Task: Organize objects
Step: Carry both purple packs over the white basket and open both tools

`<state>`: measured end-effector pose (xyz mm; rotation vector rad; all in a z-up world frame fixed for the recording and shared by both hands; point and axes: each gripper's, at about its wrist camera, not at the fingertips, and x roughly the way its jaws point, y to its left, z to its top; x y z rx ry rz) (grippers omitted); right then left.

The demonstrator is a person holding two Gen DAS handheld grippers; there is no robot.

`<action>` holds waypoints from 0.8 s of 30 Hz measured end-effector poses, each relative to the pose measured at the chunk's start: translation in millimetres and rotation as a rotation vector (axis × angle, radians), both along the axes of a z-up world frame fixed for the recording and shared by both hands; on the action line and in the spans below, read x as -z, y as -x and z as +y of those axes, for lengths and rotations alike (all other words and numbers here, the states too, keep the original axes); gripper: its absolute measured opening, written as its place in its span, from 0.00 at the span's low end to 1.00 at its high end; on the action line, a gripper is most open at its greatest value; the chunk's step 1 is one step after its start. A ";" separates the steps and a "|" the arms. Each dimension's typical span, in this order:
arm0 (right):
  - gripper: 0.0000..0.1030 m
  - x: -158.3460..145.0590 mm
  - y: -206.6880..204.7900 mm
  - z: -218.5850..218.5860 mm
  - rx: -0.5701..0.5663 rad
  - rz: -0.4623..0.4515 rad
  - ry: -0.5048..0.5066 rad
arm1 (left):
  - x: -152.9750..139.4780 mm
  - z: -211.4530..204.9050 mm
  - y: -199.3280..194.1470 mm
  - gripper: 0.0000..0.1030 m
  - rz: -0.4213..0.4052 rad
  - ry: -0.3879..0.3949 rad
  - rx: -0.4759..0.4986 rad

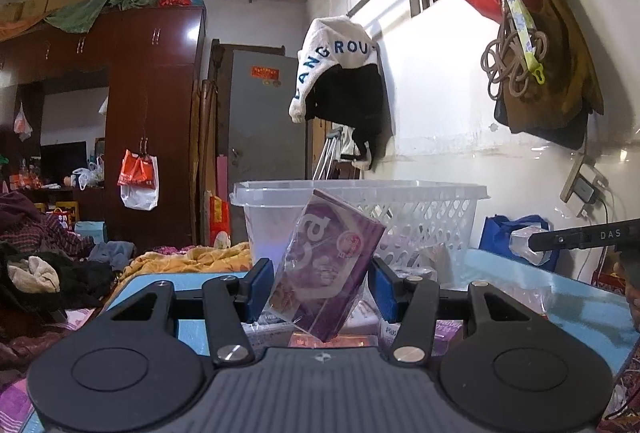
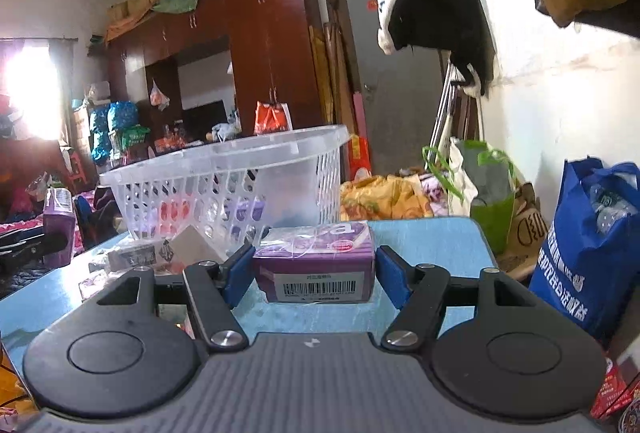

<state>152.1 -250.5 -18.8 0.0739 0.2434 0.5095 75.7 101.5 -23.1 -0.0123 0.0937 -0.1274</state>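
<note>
Btwn left tool (image 1: 320, 287) pads: purple pkt (image 1: 326, 265), tilted, cellophane-wrapped.

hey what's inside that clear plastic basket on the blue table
Through the clear basket's lattice wall, blurry red and purple packs show low inside. What they are, and anything behind its solid frosted end, can't be made out.

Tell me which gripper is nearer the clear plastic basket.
Left. The left gripper holds a purple box up right in front of the basket. The right gripper sits lower, around a second purple box on the table, short of the basket.
</note>
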 end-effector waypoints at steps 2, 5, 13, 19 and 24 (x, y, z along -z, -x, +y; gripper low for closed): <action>0.66 -3.5 5.7 0.8 -0.004 -0.017 -0.015 | -1.6 -1.5 0.7 0.54 0.001 0.013 0.016; 0.66 -19.6 16.4 7.6 -0.042 -0.066 -0.033 | -11.4 -5.7 0.7 0.54 -0.015 0.020 0.033; 0.66 -87.9 -21.3 65.2 -0.062 -0.218 0.029 | -73.5 -13.8 -61.2 0.54 0.010 0.076 0.066; 0.66 -94.8 -94.1 100.4 -0.061 -0.105 0.055 | -97.9 -18.2 -144.3 0.54 0.187 0.127 0.046; 0.83 -85.2 -95.3 108.7 -0.040 -0.105 0.094 | -88.5 -18.2 -170.5 0.65 0.265 0.117 0.023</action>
